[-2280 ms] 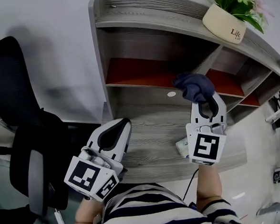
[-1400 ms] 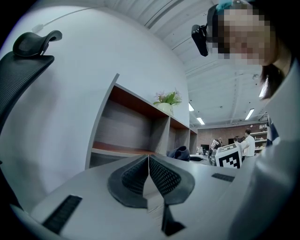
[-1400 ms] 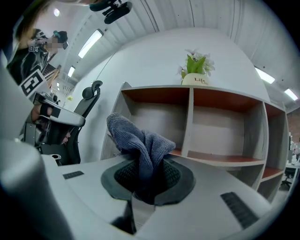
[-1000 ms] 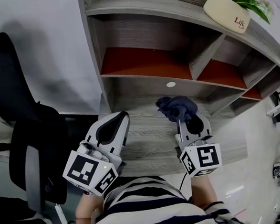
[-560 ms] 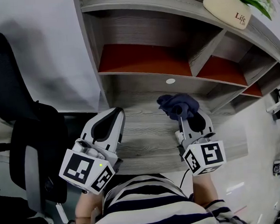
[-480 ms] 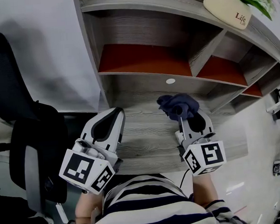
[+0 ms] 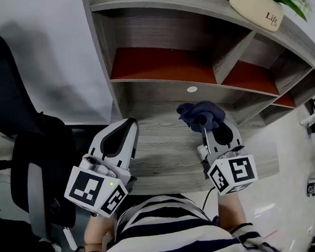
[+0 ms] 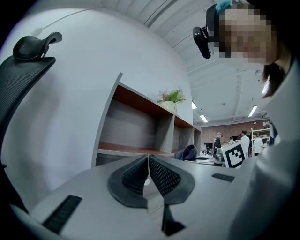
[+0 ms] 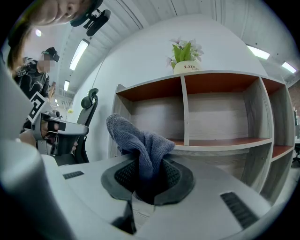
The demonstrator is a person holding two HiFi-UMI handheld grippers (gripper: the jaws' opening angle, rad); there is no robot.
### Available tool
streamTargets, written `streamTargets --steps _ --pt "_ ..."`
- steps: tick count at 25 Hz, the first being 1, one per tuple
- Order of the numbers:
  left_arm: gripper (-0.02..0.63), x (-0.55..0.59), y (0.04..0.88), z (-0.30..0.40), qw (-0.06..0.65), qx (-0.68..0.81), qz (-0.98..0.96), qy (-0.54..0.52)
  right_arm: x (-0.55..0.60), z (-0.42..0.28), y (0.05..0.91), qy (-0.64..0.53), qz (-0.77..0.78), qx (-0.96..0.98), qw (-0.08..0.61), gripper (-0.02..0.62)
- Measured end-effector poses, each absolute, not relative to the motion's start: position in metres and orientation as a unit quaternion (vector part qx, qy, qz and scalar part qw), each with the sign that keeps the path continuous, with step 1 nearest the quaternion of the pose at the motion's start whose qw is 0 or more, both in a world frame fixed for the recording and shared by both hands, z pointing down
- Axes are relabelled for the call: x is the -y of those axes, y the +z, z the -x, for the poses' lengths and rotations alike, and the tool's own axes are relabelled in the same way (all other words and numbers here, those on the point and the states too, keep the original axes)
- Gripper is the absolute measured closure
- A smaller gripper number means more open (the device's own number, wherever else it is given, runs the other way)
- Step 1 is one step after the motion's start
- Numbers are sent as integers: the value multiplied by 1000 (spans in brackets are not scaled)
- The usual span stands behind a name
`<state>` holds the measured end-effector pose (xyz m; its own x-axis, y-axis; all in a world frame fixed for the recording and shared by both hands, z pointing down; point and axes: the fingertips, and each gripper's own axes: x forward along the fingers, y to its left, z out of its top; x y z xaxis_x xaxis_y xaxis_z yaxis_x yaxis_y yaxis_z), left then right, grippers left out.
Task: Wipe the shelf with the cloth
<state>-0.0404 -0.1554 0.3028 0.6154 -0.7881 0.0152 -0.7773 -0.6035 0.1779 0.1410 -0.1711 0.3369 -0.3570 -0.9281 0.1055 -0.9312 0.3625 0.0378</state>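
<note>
Right gripper (image 7: 203,129) brought cloth (image 7: 201,113) down over grey desk (image 7: 164,152) (chair (image 7: 38,158) beside)

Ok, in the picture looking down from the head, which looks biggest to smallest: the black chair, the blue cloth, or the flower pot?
1. black chair: looks by far the largest.
2/3. flower pot and cloth: they look about alike here. The pot is farther from the camera, so I won't rank them.
</note>
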Motion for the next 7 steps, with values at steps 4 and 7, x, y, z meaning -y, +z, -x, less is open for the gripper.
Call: streamTargets --steps 4,7 --pt "586 154 302 43 83 438 -894 -35 170 -141 336 15 -567 822 53 521" --pt "586 153 301 43 81 438 -894 -36 169 -142 336 17 -569 821 50 520"
